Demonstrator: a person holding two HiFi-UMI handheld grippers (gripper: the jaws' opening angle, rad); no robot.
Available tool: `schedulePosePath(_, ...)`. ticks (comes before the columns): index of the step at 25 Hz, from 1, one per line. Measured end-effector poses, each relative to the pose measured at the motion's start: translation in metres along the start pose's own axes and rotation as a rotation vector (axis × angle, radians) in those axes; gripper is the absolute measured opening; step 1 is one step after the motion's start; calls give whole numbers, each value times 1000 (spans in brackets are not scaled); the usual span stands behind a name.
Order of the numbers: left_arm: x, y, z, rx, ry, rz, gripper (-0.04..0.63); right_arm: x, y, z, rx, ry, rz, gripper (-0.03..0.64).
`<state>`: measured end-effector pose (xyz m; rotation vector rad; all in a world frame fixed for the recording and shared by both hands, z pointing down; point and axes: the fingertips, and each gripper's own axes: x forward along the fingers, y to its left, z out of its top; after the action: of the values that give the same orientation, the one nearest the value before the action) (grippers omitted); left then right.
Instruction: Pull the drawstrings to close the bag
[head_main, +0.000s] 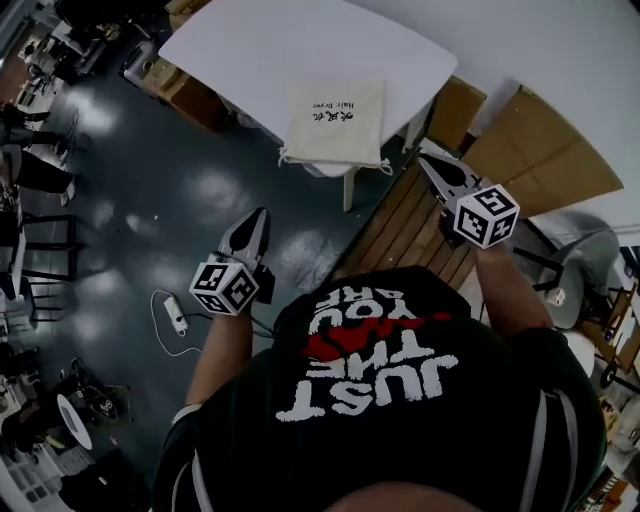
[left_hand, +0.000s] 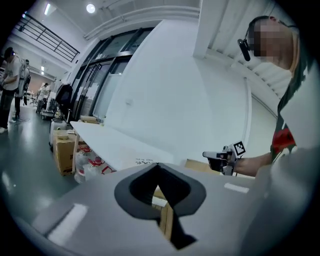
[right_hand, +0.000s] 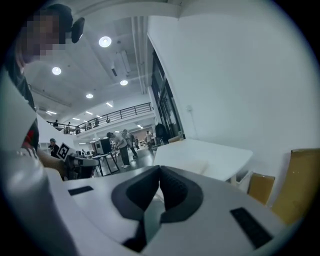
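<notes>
A cream drawstring bag (head_main: 335, 122) with dark print lies flat on the white table (head_main: 250, 50), its cords trailing at the two near corners (head_main: 285, 156). Both grippers hang in the air short of the table, and neither holds anything. My left gripper (head_main: 260, 215) is shut over the dark floor, below and left of the bag. My right gripper (head_main: 424, 160) is shut just right of the bag's near right corner. In the left gripper view the jaws (left_hand: 159, 165) meet at the tip, with the table edge (left_hand: 115, 145) beyond. The right gripper view shows shut jaws (right_hand: 160, 167) pointing at the table (right_hand: 215, 157).
Cardboard boxes (head_main: 190, 95) stand under the table's left side. Brown boards (head_main: 540, 150) lean against the wall at the right, above a slatted wooden panel (head_main: 410, 225). A white power strip (head_main: 176, 314) lies on the floor. A fan (head_main: 575, 275) stands at the right. People stand far off (right_hand: 120, 145).
</notes>
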<state>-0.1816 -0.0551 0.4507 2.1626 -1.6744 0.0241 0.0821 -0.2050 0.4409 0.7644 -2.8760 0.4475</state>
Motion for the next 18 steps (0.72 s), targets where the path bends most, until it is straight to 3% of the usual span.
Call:
schedulePosePath(8, 41, 17, 31, 38, 25, 21, 0, 17, -31, -4, 16, 48, 11, 6)
schedulePosePath(14, 68, 59, 22, 33, 84, 21, 0, 31, -44, -26, 7, 106, -3, 6)
schedulePosePath(18, 92, 101, -5, 130, 191, 17, 0, 40, -53, -43, 5, 145, -42, 8)
